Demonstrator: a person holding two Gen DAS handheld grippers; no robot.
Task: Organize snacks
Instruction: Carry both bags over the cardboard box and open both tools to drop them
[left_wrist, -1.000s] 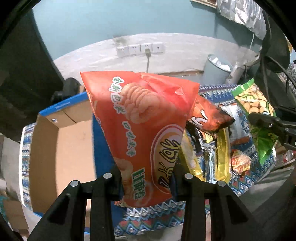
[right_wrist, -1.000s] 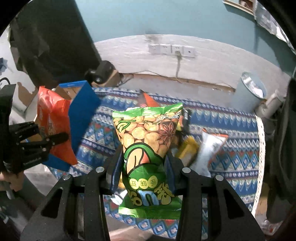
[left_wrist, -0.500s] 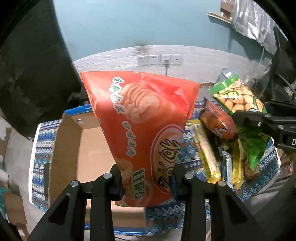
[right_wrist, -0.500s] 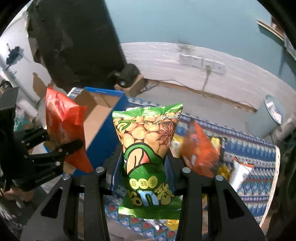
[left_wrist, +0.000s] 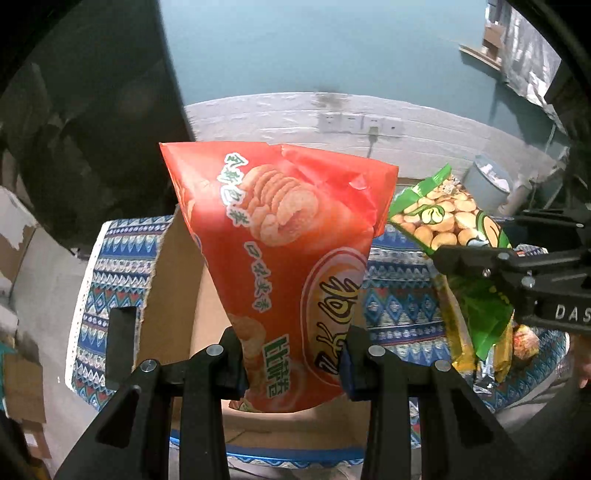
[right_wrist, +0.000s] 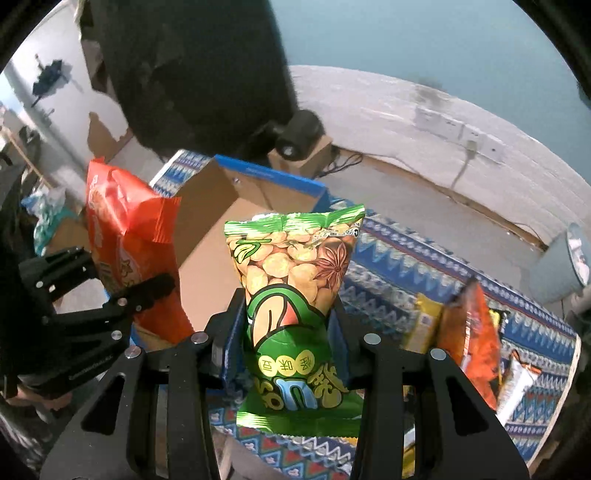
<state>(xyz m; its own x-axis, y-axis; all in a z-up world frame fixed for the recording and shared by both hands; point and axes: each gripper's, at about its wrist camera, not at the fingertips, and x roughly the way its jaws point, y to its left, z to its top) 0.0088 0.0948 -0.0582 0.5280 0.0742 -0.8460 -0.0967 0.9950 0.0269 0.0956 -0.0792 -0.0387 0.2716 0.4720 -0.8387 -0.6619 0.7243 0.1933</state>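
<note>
Wall sockets (left_wrist: 360, 123) with one plug inserted; grey bin (left_wrist: 487, 184) beside wall; patterned cloth (right_wrist: 424, 254) over tabletop.

Orange-red snack bag (left_wrist: 280, 266) with green lettering; green bag (right_wrist: 295, 295) printed with tan beans; brown cardboard box (right_wrist: 221, 236) edged blue; blue-white zigzag-patterned tablecloth (left_wrist: 110, 280).

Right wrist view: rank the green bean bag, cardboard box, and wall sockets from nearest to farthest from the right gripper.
1. Green bean bag, clamped in the right gripper.
2. Cardboard box, just beyond, to the left.
3. Wall sockets, far upper right.
</note>
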